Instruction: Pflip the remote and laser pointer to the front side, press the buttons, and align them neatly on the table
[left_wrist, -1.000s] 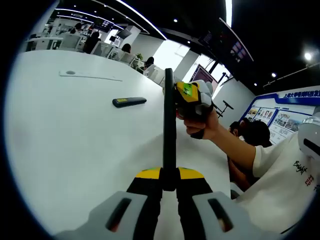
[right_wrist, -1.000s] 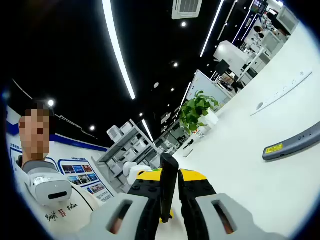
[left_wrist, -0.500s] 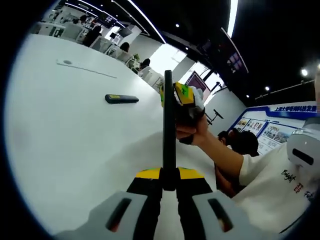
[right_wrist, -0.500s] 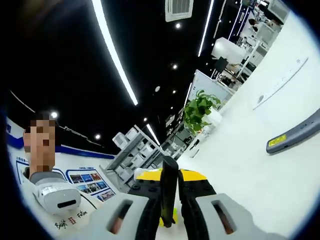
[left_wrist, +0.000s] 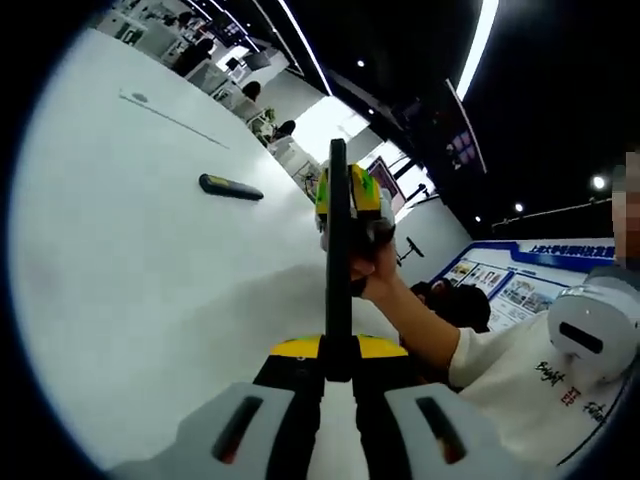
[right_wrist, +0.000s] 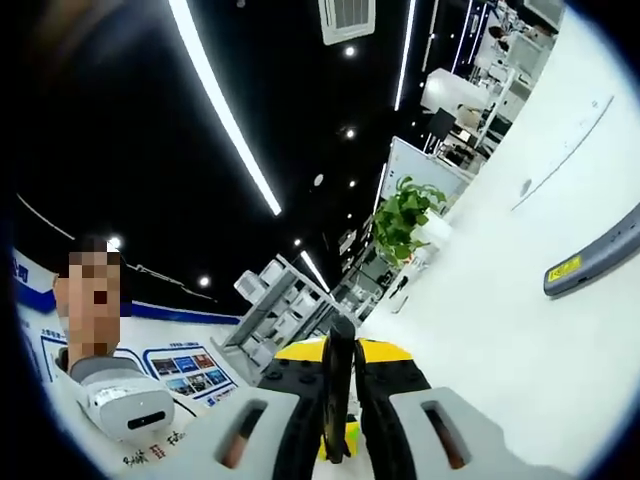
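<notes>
Left gripper view
Left tongs (left_wrist: 338, 365): pinching a thin black remote (left_wrist: 337, 240) edge-on, standing upright above the white tabletop (left_wrist: 150, 280).
Right tongs (left_wrist: 348, 205): at the remote's far end, held in a hand (left_wrist: 372, 272).
Dark grey pen-shaped laser pointer (left_wrist: 231, 186): lying flat on the tabletop, well apart.

Right gripper view
Right tongs (right_wrist: 338, 372): pressed on 1 dark slim bar, the remote (right_wrist: 339, 375).
Laser pointer (right_wrist: 595, 253): flat on the tabletop (right_wrist: 500, 330), yellow label up.

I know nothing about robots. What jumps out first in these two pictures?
A long black remote stands up straight, clamped between the left gripper's fingers. Behind it a person's hand holds the yellow-tipped right gripper. Farther off, a dark laser pointer lies alone on the white table.
</notes>
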